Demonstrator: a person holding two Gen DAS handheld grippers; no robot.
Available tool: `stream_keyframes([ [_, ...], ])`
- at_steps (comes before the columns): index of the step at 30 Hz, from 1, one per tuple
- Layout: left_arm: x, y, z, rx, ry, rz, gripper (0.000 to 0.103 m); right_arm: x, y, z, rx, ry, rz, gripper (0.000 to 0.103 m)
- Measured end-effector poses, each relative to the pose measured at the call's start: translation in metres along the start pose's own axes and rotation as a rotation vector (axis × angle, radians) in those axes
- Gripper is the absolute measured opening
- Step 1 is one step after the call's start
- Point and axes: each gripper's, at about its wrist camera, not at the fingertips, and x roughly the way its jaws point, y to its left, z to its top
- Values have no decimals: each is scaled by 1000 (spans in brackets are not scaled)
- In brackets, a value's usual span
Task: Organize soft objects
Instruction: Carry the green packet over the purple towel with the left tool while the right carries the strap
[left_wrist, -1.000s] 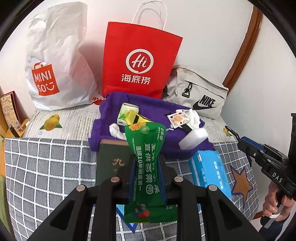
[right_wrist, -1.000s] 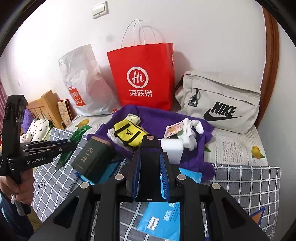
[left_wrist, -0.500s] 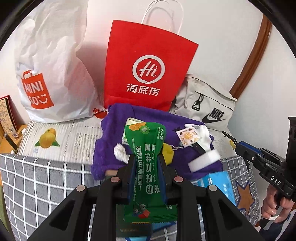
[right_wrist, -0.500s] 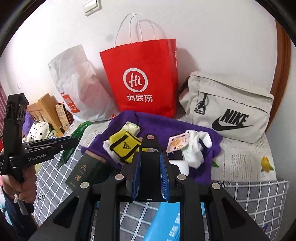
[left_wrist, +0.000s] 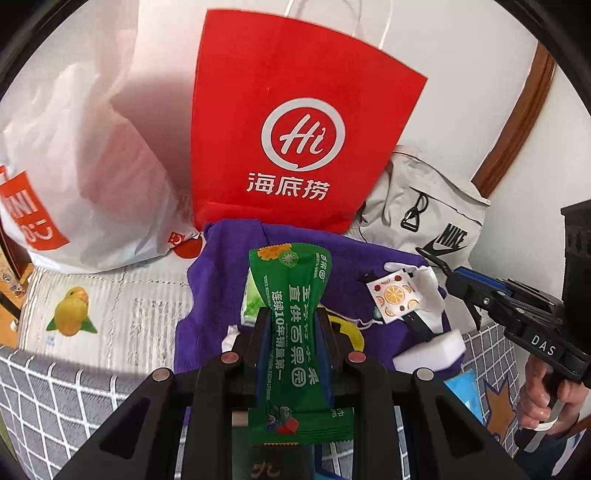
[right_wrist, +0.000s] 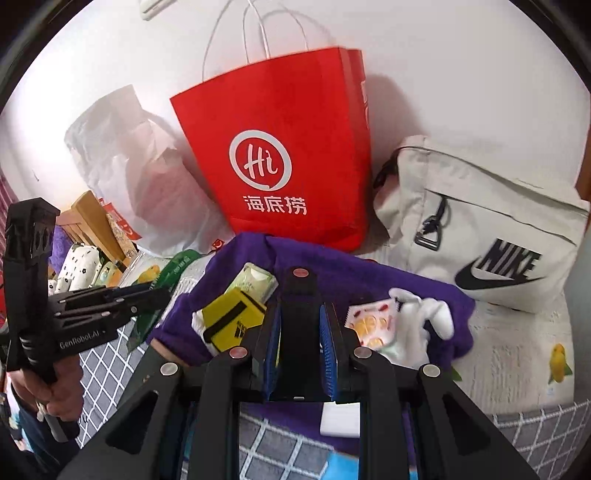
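My left gripper (left_wrist: 291, 325) is shut on a green snack packet (left_wrist: 295, 332) and holds it upright above the purple cloth (left_wrist: 221, 280), facing the red Hi paper bag (left_wrist: 291, 129). The packet also shows in the right wrist view (right_wrist: 173, 269), held by the left gripper (right_wrist: 159, 291). My right gripper (right_wrist: 300, 332) is shut on a black object (right_wrist: 300, 314) over the purple cloth (right_wrist: 369, 277). It shows in the left wrist view (left_wrist: 436, 262) at the right. On the cloth lie a yellow pouch (right_wrist: 232, 321), a white sock (right_wrist: 424, 325) and a fruit-print sachet (right_wrist: 369, 321).
A white MINISO plastic bag (left_wrist: 74, 166) stands left of the red bag, a beige Nike bag (left_wrist: 436, 210) right of it. A white sponge block (left_wrist: 428, 350), a blue tissue pack (left_wrist: 465, 391) and a dark green box (left_wrist: 266, 465) lie on the grey checked blanket (left_wrist: 55, 398).
Both grippers have moved forward toward the red bag, which looks larger now. The left gripper still holds the green packet; the dark green box has slid below its fingers.
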Motion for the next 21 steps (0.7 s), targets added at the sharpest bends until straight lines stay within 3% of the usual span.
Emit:
stream_keyframes([
  [6,28,4,9,-3,38,9,22,29,-4,6,-11,40,-4,22],
  [21,74,-1,13,6,116,9,22,83,-56,2,53,182,-70,22],
])
